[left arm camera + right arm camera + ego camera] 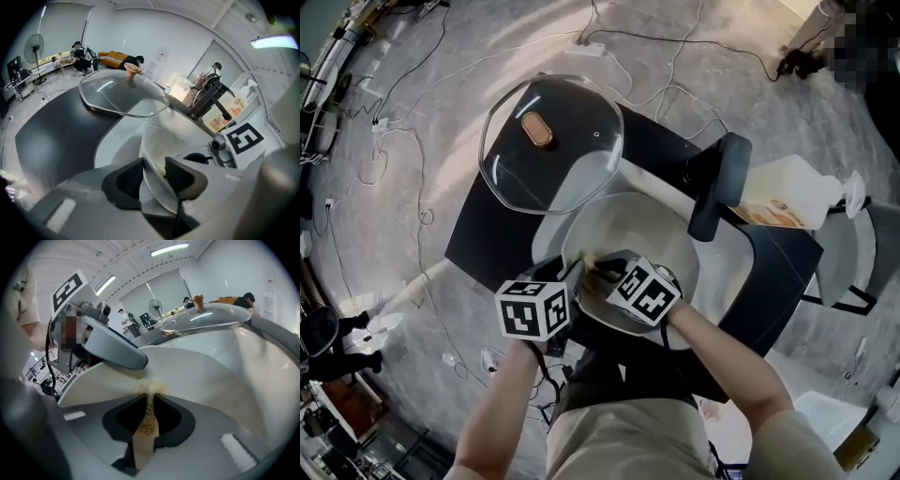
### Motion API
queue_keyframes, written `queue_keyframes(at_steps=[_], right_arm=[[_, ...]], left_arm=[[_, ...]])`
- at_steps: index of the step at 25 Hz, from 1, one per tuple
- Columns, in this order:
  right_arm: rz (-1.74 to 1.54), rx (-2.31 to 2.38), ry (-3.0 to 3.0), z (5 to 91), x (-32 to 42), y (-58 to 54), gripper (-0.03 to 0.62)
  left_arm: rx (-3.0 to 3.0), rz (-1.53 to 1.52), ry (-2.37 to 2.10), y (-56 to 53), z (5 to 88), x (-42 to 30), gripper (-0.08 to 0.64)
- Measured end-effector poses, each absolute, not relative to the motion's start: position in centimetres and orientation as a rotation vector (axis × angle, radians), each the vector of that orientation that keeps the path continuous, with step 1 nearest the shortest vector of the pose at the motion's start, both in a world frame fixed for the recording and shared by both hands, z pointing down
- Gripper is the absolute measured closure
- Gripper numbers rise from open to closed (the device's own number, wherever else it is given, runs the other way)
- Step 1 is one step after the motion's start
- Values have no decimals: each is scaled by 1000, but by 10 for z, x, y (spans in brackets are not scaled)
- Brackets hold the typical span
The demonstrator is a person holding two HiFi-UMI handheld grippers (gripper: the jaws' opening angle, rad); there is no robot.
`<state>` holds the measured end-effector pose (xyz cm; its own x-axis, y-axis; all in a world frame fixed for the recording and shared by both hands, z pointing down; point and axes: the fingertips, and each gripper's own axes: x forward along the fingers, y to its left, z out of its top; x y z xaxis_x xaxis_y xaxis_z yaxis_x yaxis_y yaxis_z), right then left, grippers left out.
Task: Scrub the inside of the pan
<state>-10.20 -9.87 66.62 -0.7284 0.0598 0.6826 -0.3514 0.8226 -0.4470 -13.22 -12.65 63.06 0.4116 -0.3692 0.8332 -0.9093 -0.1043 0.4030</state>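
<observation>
Only its own view shows the right gripper [149,398] clamped on a tan scouring pad [145,427], tip at the inner wall of the pan [206,376]. The left gripper [154,164] straddles the near rim, jaws apart — beyond lies bare pan floor, then the glass lid [551,145].

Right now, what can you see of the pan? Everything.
The pan is round, with a glossy cream-white inside and a thick black handle at its far right. It sits upright on a pale patch of the dark table. The left claw straddles its near rim with the jaws open, not pinching it. The right claw grips a tan scrub pad, and the pad's tip is against the inside wall.
</observation>
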Motion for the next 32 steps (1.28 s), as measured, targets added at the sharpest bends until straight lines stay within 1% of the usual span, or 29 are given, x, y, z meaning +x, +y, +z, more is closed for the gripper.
queue_keyframes(at_steps=[6,12,20,26,32], right_arm=[[629,366,-2312,675,-111,-140,537],[509,510,-2266,692,-96,-176,535],[399,610,-2203,712,-59,-206,526],[341,702,-1987,727,-6,-214,526],[242,602,-1783,734,34,-195,528]], left_arm=[[1687,708,-1134,-126,630,-131,403],[1698,731,-1130,-127,630,-131,403],[1704,732,-1111,-127,631,-132,399],[1711,747,-1109,-126,631,-133,397],[1698,779,-1107,-126,632,-132,396]])
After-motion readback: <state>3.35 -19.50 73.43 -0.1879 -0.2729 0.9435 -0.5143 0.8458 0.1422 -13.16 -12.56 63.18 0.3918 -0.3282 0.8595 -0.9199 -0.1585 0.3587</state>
